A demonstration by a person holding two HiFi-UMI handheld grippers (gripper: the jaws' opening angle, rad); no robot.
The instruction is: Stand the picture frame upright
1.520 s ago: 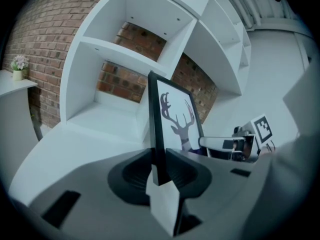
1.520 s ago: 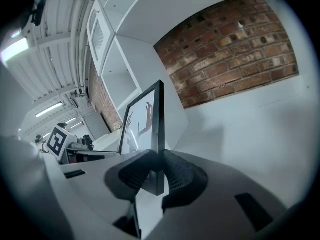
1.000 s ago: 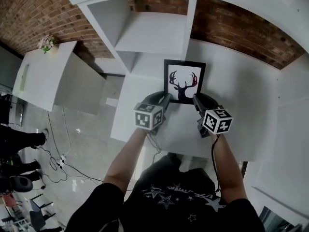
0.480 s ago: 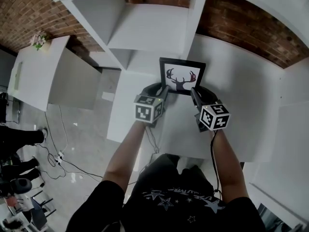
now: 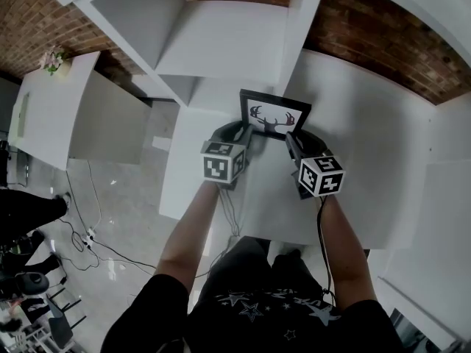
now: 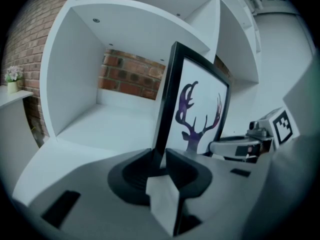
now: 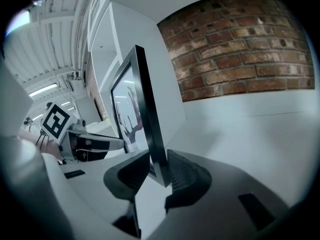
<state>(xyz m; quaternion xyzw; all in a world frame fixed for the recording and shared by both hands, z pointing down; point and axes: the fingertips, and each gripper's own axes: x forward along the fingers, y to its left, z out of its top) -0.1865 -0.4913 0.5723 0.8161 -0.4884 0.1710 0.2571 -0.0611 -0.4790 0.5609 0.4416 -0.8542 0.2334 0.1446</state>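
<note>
A rectangular picture frame [image 5: 274, 116], with a smooth black moulding and a white print of an antlered deer head, is seen standing close to upright on the matt white worktop [image 5: 353, 145]. Its left edge is clamped low down by the left hand-held gripper [image 5: 246, 134], whose dark moulded jaws are closed on it. Its right edge is set between the ribbed jaws of the right hand-held gripper [image 5: 289, 140]. These jaws are opening, and both pads appear to touch the moulding, though this is not surely made out. Just behind the frame, a boxy, flat-panelled white shelf unit [image 5: 221, 43] is placed. Behind the frame and to its right, a rough red brick wall [image 5: 383, 43] is seen. Far to the frame's left, a small pot of pale flowers [image 5: 51, 59] is set on a white side table [image 5: 55, 116], and thin cables [image 5: 92, 245] are trailed over the grey floor.
</note>
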